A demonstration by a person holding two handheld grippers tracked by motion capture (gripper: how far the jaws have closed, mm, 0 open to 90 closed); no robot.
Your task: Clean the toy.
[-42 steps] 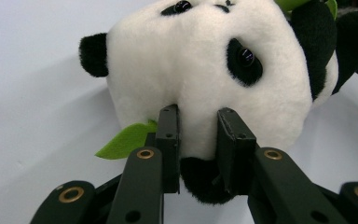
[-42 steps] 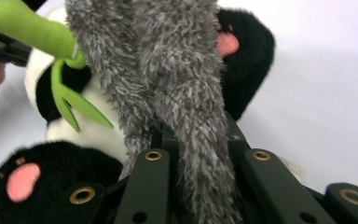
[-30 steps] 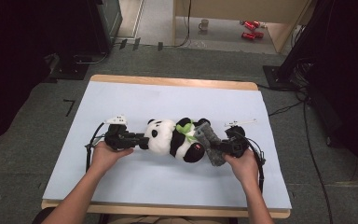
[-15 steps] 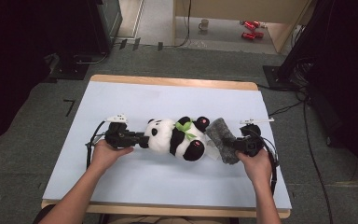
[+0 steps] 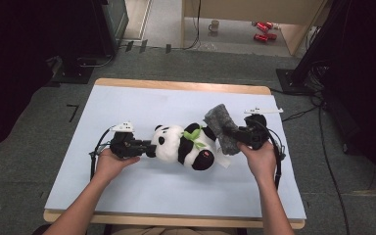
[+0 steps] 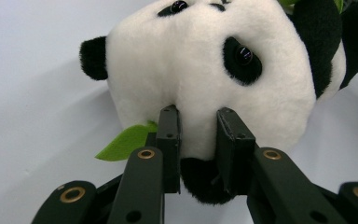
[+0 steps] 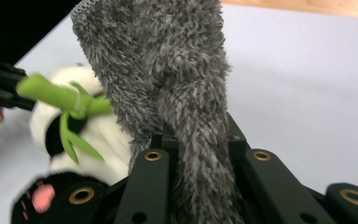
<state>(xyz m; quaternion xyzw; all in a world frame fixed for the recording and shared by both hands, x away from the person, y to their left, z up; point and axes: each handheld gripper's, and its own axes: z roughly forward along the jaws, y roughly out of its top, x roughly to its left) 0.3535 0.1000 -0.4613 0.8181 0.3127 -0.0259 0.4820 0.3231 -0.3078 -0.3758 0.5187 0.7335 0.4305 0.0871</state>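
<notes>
A black and white panda plush (image 5: 183, 144) lies on its back in the middle of the pale mat (image 5: 137, 105), head to the left, with a green bamboo sprig (image 5: 193, 134) on its chest. My left gripper (image 5: 149, 147) is shut on the fur of the panda's head; up close its jaws pinch the white fur just above a black ear, on the panda (image 6: 205, 70). My right gripper (image 5: 232, 133) is shut on a grey fuzzy cloth (image 5: 220, 126), held up beside the panda's legs. In the right gripper view the cloth (image 7: 168, 60) rises from between the jaws, with the panda (image 7: 88, 135) behind it.
The mat covers a wooden table (image 5: 186, 86) whose edge shows at the back. A green leaf (image 6: 123, 142) lies by the panda's head. Beyond the table, a mug (image 5: 215, 25) and red cans (image 5: 260, 31) sit on the floor. Cables trail at the right.
My right gripper has risen with the grey cloth, which now stands up off the mat beside the panda's legs. The left gripper and the panda's head have stayed put.
</notes>
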